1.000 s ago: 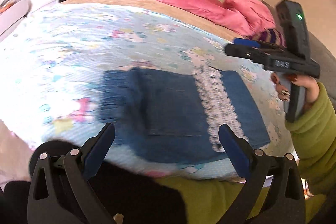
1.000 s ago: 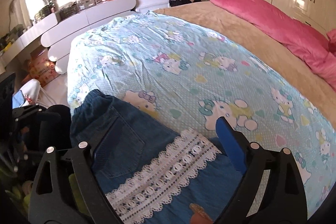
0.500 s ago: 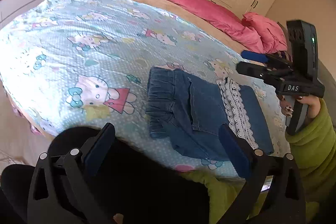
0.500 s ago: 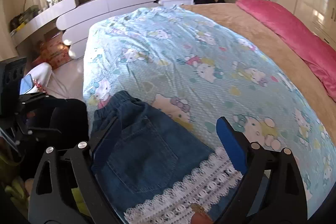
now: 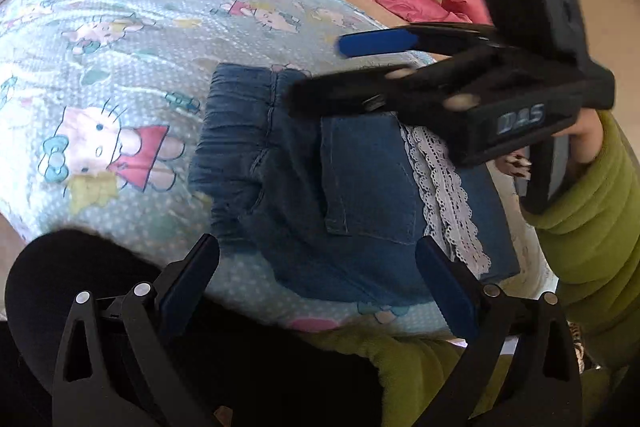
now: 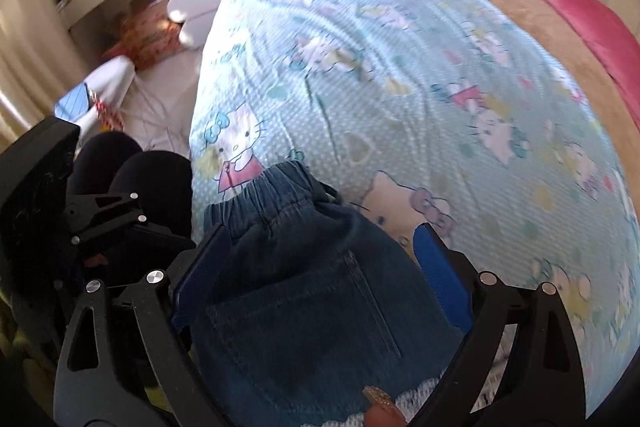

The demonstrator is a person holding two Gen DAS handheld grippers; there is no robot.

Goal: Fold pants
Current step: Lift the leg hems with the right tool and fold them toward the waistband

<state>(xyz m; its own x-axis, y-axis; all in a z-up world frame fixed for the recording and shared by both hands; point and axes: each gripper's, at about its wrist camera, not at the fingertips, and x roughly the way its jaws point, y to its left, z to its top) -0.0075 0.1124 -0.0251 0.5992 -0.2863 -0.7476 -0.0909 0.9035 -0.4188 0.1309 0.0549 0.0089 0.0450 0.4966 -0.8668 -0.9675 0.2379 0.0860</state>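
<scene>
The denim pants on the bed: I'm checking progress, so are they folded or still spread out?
Folded. The denim pants lie as a compact block on the bedsheet, no legs trailing, the lace trim across the top layer. Neither gripper holds them.

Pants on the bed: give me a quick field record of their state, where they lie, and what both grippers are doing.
item: denim pants, folded into a compact rectangle
trim: white lace band across the fold
waistband: elastic waistband at one end, gathered
surface: cartoon-print bedsheet, near the bed's near edge
left gripper: open, empty, above the near edge of the pants
right gripper: open, empty, over the pocket area
contact: neither gripper visibly grips the fabric
</scene>
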